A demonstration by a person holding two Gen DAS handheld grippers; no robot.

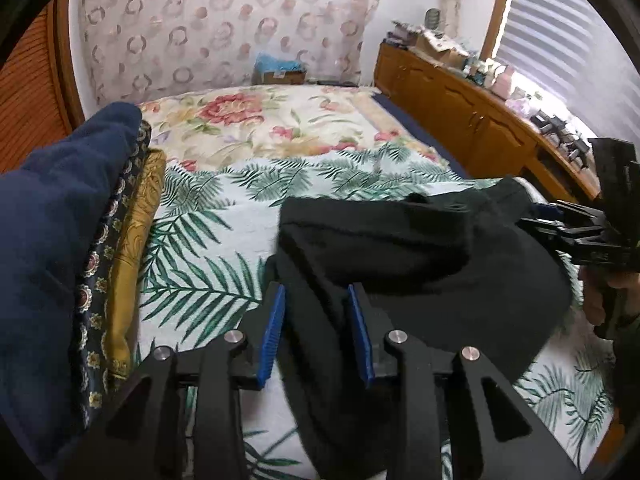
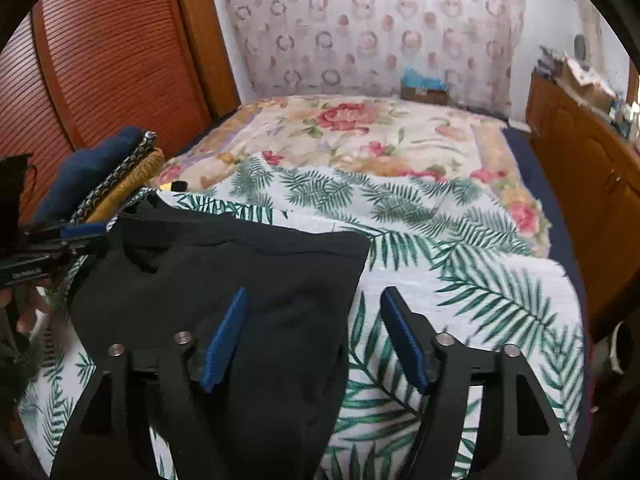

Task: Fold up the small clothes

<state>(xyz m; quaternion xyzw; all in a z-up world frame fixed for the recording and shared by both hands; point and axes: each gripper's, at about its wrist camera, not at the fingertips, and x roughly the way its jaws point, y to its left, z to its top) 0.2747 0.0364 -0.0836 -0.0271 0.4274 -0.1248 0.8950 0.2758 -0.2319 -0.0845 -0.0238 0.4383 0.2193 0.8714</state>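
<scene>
**Black garment pinched at its near-left edge**

The black garment [image 2: 240, 280] is spread on the bed [image 2: 460, 304], near its front edge. Cloth is clenched by the left gripper [image 1: 316, 328]; the right gripper [image 2: 316, 336] is held released. Being soft, light and limp, it is best taken by corners.

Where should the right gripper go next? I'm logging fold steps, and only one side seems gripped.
Probably shift the right gripper left and close on the black garment: its jaws stand open over that garment's right edge, while the left gripper already pinches the cloth on the palm-leaf blanket.
</scene>
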